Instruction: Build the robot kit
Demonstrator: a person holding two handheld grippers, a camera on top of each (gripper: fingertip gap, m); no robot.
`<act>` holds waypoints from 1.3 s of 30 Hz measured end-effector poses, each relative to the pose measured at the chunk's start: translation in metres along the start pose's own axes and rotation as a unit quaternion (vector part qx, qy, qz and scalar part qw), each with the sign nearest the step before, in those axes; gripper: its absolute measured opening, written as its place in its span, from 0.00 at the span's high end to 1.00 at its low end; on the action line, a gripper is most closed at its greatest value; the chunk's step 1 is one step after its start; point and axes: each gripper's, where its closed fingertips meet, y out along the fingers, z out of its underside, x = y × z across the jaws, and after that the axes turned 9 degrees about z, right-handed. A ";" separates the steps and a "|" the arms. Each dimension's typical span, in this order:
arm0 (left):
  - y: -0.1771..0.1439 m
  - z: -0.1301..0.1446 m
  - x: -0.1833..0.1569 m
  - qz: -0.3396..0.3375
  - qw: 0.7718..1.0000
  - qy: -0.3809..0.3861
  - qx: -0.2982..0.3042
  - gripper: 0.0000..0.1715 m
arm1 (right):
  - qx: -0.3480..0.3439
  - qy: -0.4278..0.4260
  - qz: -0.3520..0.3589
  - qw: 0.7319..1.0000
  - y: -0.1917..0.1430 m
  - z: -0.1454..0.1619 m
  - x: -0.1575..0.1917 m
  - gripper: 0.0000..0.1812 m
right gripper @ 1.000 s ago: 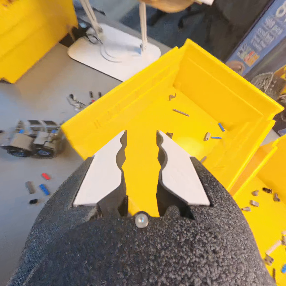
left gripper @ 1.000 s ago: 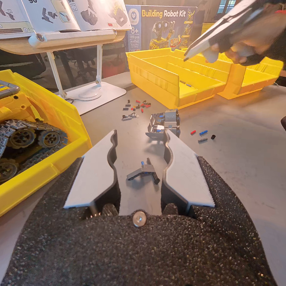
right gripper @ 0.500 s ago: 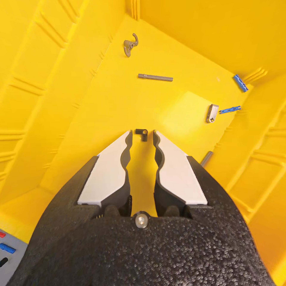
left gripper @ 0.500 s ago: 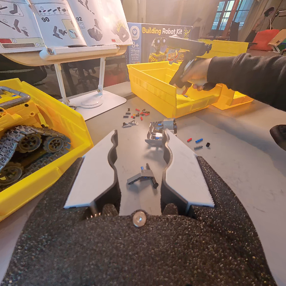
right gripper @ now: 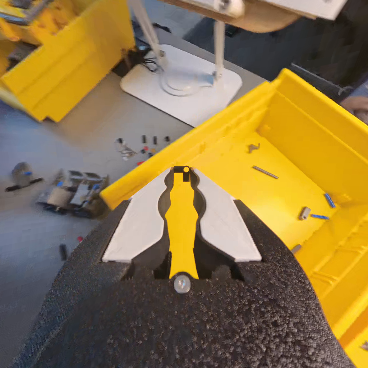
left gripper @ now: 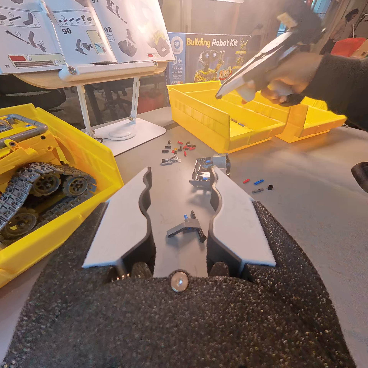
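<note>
Between the tips of the right gripper sits a small black angled connector, pinched at the very ends of the nearly closed fingers, so the piece stays in plain sight of the camera. It hangs in the air above the near-left corner of a yellow bin, clear of the bin floor. On that floor lie loose parts: a grey axle, a grey hook piece, two blue pins and a small grey block, spread apart so each can be picked singly. Left of the bin, on the grey counter, rest a grey half-built module and a scatter of tiny black and red pins. In the left wrist view, the left gripper hovers low over the counter with its fingers spread wide and nothing between them; a grey bent beam with a black axle lies on the counter between the fingers, untouched. To its left a second yellow bin keeps a tracked yellow vehicle contained. Farther off, an instruction booklet sits propped on a white stand, angled toward the worker, with a kit box behind the bins.
</note>
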 end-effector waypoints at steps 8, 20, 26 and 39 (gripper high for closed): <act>0.003 0.005 -0.002 0.001 1.000 0.004 0.011 0.66 | 0.075 -0.160 -0.129 0.976 -0.044 0.106 0.118 0.92; 0.006 0.011 -0.001 0.001 1.000 0.002 0.020 0.66 | 0.100 -0.152 -0.124 0.976 -0.043 0.162 0.131 0.92; 0.007 0.013 0.000 -0.001 1.000 0.000 0.022 0.66 | 0.069 -0.138 -0.132 0.979 -0.047 0.152 0.135 0.88; 0.007 0.004 -0.010 0.012 1.000 0.008 0.014 0.66 | 0.175 0.031 0.154 0.972 0.004 0.011 -0.111 0.75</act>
